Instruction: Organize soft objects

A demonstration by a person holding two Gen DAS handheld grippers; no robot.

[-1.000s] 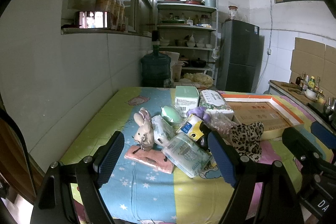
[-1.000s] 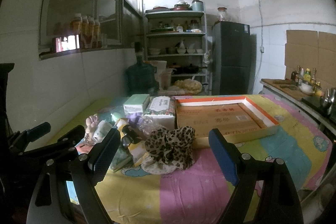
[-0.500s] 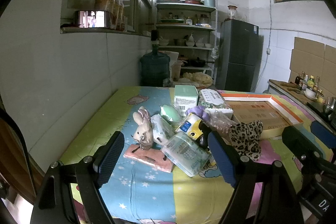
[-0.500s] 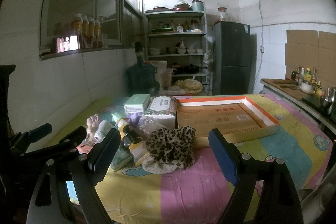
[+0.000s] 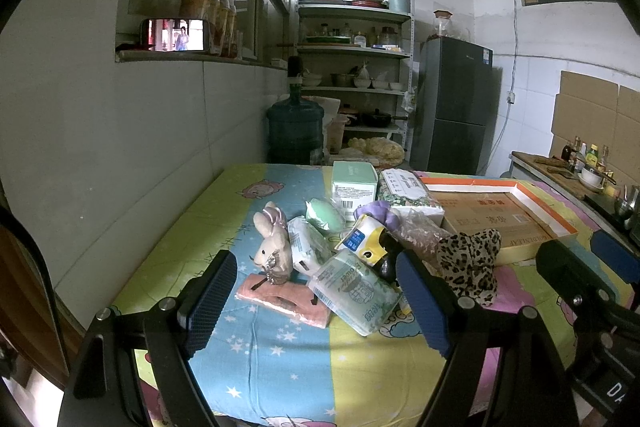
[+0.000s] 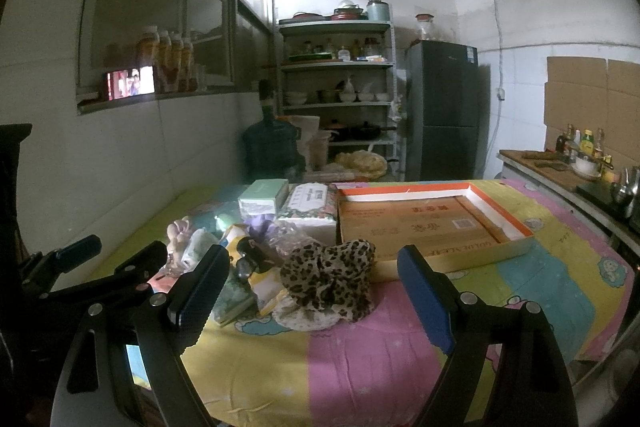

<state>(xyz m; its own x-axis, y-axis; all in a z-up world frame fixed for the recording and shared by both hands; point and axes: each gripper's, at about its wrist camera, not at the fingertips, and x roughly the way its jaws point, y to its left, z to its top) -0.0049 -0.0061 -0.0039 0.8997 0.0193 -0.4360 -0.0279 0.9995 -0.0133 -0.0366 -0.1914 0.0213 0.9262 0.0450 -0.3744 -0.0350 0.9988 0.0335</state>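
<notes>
Step in hand: approach, nothing gripped. Left tool (image 5: 316,301) and right tool (image 6: 314,293) are both spread and empty. The soft objects, including the leopard-print cloth (image 6: 330,277), lie heaped on the worktop (image 6: 360,367) beside the shallow cardboard tray (image 6: 516,245). Next: advance one tool onto a single item.

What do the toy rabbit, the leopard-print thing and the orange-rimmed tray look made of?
Toy rabbit: plush fabric, fuzzy matte pile. Leopard-print thing: thin, soft cloth, crumpled into folds. Orange-rimmed tray: likely cardboard, with a brown printed floor and stiff straight walls.
</notes>
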